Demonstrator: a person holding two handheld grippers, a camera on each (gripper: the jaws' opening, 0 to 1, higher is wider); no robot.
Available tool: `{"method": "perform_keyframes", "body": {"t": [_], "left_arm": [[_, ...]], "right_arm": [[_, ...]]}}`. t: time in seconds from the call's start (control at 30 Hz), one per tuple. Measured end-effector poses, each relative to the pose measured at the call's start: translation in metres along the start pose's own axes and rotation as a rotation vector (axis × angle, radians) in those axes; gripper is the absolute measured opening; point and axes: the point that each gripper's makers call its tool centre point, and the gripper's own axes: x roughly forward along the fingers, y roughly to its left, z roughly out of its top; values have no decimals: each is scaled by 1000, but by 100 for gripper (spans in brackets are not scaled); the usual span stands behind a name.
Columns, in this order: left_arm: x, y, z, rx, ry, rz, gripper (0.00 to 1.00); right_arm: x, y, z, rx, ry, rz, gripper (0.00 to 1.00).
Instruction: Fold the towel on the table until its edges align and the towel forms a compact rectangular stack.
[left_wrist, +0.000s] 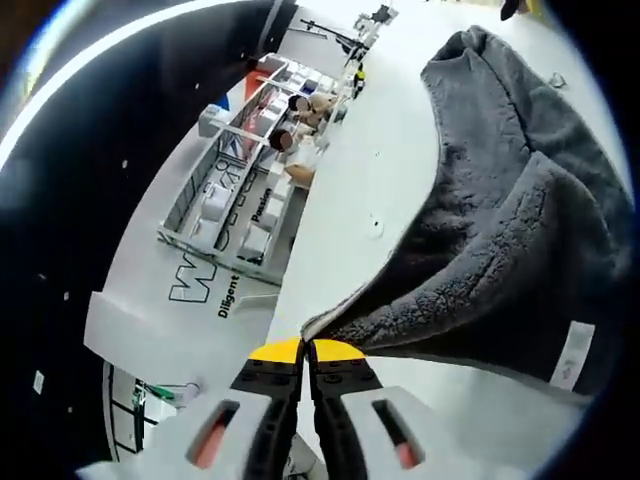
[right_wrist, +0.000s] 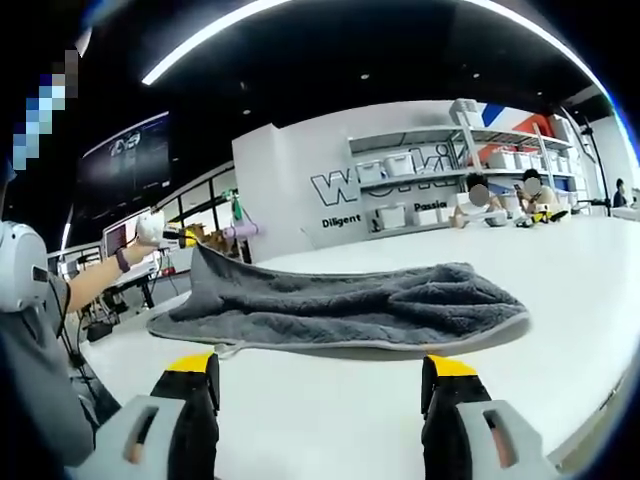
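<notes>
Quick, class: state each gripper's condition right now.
Left gripper: shut on the grey towel, pinching its edge.
Right gripper: open, holding nothing, towel lying beyond its jaws.

Lab or workshop — white table (right_wrist: 560, 270), stocked shelving (right_wrist: 480, 170) (wall lettering)

A thick grey towel (right_wrist: 350, 305) of nubbly, matt terry cloth lies across the centre of a smooth, faintly glossy white table (right_wrist: 560, 290), a sewn label at its hem.
</notes>
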Motion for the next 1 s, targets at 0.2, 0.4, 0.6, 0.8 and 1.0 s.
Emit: {"method": "perform_keyframes", "body": {"t": [0.2, 0.4, 0.6, 0.8, 1.0], "left_arm": [[9, -17, -15, -23, 56, -45, 4], [18, -29, -29, -58, 95, -85, 4], [32, -43, -45, -83, 142, -122, 4], [49, -56, -59, -118, 181, -160, 4], [66, -69, -71, -136, 219, -197, 4]], "right_arm": [[1, -1, -1, 1, 5, 1, 87], [2, 0, -1, 2, 7, 2, 87], [1, 0, -3, 3, 12, 1, 87], [-1, -1, -3, 2, 16, -8, 87], [-2, -3, -5, 5, 22, -19, 87]]}}
